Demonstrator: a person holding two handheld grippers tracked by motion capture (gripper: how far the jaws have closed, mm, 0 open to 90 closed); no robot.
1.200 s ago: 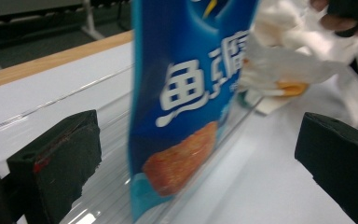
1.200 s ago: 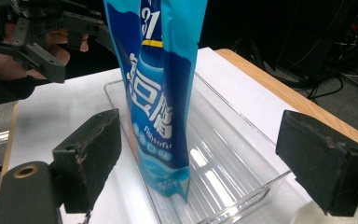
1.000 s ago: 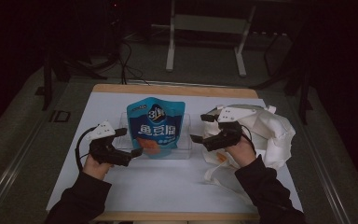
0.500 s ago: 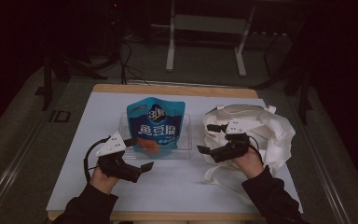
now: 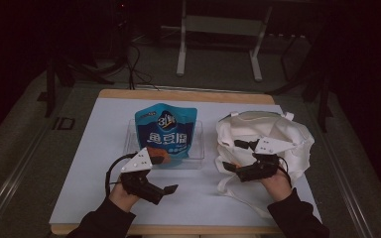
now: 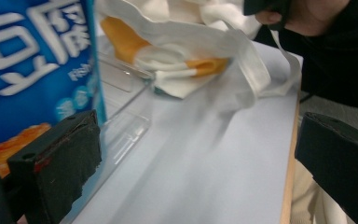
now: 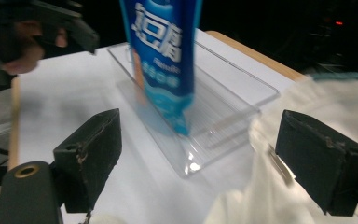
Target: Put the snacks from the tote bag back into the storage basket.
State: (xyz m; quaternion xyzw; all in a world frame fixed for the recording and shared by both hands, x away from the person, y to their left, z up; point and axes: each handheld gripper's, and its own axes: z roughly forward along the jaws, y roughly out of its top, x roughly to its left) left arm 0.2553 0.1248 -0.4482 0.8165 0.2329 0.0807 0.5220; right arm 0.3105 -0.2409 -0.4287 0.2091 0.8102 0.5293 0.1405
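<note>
High view | blue pouch (image 5: 165, 134) upright in clear tray (image 5: 196, 148) | both jaws wide open, empty

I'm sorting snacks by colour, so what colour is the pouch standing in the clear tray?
The pouch is blue with white lettering and some orange low down; the high view shows it best.

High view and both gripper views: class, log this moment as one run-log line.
left gripper: open, empty | right gripper: open, over white cloth bag | blue snack pouch: upright in clear tray | table
</note>
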